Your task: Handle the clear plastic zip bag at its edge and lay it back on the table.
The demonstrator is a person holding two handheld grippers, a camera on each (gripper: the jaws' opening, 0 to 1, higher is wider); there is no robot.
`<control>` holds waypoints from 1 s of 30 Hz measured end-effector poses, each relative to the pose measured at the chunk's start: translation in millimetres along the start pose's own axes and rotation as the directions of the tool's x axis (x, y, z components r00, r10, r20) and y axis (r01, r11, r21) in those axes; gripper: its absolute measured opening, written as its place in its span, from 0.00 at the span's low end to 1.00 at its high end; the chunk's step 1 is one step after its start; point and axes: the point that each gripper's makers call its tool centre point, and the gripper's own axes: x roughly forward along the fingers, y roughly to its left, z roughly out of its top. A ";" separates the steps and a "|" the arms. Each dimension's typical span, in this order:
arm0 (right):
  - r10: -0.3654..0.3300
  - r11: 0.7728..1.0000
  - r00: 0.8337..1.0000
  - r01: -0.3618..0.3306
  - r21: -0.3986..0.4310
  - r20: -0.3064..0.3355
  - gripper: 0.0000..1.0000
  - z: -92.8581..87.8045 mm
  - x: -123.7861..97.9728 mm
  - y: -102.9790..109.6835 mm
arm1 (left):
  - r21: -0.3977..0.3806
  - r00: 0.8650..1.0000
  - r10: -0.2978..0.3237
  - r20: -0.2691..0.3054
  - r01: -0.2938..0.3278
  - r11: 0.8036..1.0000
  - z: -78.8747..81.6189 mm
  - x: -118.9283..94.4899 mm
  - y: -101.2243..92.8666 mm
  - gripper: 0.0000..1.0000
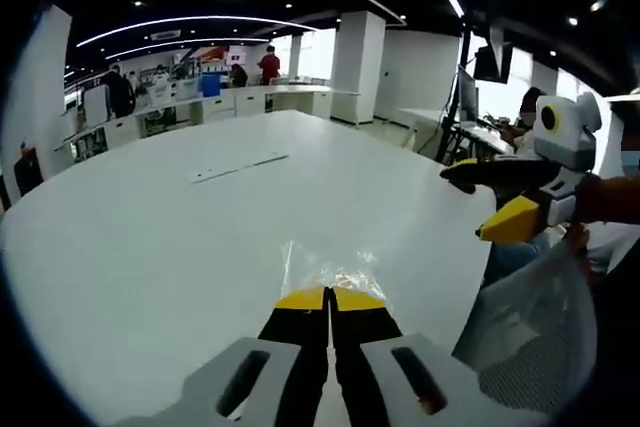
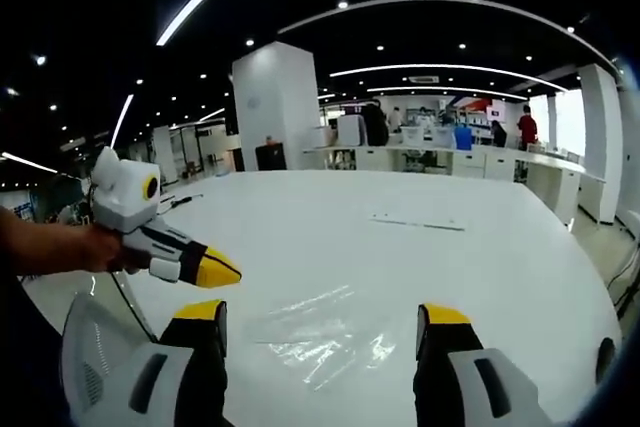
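We hold the left gripper low over the white table, its yellow-tipped jaws clenched on the near edge of the clear bag, which lies flat on the table just ahead of them. Our right gripper hovers above the bag with jaws spread wide and nothing between them. People stand at desks well beyond the table
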 end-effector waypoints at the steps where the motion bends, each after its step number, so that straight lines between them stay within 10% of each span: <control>1: 0.000 1.000 1.000 0.000 0.000 0.000 0.77 0.0 0.1 -0.2 | 0.003 1.000 -0.001 0.000 0.001 1.000 -1.6 0.1 1.4 0.00; 30: -0.009 1.000 1.000 0.009 0.005 -0.006 0.77 -4.8 -1.9 -2.2 | 0.125 1.000 0.001 -0.026 0.003 0.992 -21.4 2.7 14.3 0.10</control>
